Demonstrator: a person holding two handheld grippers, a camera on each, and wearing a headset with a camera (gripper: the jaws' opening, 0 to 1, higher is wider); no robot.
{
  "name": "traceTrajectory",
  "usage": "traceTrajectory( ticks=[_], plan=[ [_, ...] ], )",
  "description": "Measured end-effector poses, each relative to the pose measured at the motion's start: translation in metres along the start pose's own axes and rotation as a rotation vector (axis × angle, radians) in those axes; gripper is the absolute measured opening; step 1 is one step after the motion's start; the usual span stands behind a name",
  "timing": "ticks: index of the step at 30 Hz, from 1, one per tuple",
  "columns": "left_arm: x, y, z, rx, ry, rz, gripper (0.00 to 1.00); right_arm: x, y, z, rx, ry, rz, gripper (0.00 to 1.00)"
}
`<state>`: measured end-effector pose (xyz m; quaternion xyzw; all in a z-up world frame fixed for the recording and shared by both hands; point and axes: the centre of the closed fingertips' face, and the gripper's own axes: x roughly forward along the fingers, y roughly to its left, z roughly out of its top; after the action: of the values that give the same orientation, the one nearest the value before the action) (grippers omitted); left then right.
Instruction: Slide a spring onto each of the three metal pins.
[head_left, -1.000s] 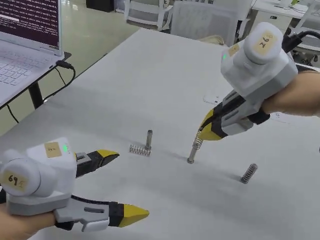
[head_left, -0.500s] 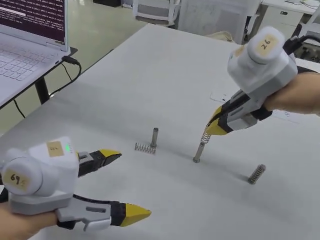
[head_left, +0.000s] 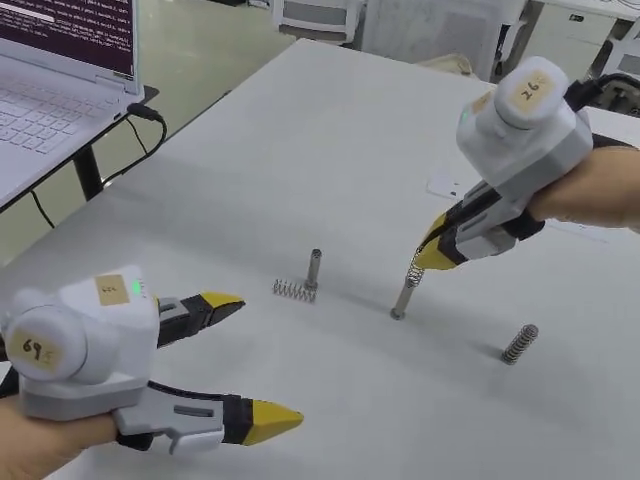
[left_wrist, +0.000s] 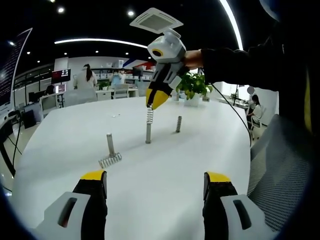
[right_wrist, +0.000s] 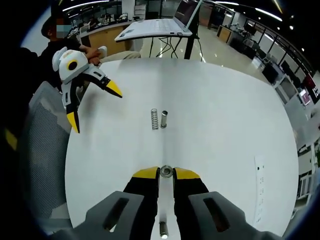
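So the right gripper is held up over the table with its jaws pinched on a spring. That spring is threaded onto the top of a pin, which is stood on the table just below the yellow tips and is seen tilted a bit in the head view. Looking down along those jaws in the right gripper view, the spring is seen end-on as a small ring squeezed right between the tips. The left gripper is held low over the near part of the table, well apart from the right one, with its jaws spread wide. Ahead of the left gripper's jaws, between it and the right gripper, a second pin is stood upright. A second spring is laid flat on the table right at its base, touching it or near enough, can't be told for sure. A third spring is found off to the outer side of the right gripper, well apart from the held pin; whether a pin is inside it can't be made out. A laptop is parked on a stand off beyond the left gripper's outer side.
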<state>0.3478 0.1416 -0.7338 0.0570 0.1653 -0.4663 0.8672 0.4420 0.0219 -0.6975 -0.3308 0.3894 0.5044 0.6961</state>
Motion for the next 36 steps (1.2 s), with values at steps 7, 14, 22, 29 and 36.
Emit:
traceTrajectory(
  ticks=[7,14,22,29,36],
  plan=[
    [0.001,-0.001,-0.001,-0.004,0.002,-0.003,0.75,0.004,-0.002,-0.002,0.006,0.002,0.003,0.08],
    [0.001,-0.001,-0.001,-0.006,0.002,-0.003,0.75,0.009,-0.004,-0.005,0.016,0.001,0.008,0.08],
    [0.001,-0.002,-0.001,-0.008,0.006,-0.003,0.74,0.019,-0.003,-0.011,0.032,0.009,0.014,0.08],
    [0.0,-0.002,-0.001,-0.009,0.006,0.0,0.73,0.027,-0.002,-0.016,0.052,0.008,0.018,0.08],
    [0.0,-0.003,-0.002,-0.012,0.011,-0.002,0.72,0.036,-0.001,-0.02,0.06,0.014,0.018,0.08]
  ],
)
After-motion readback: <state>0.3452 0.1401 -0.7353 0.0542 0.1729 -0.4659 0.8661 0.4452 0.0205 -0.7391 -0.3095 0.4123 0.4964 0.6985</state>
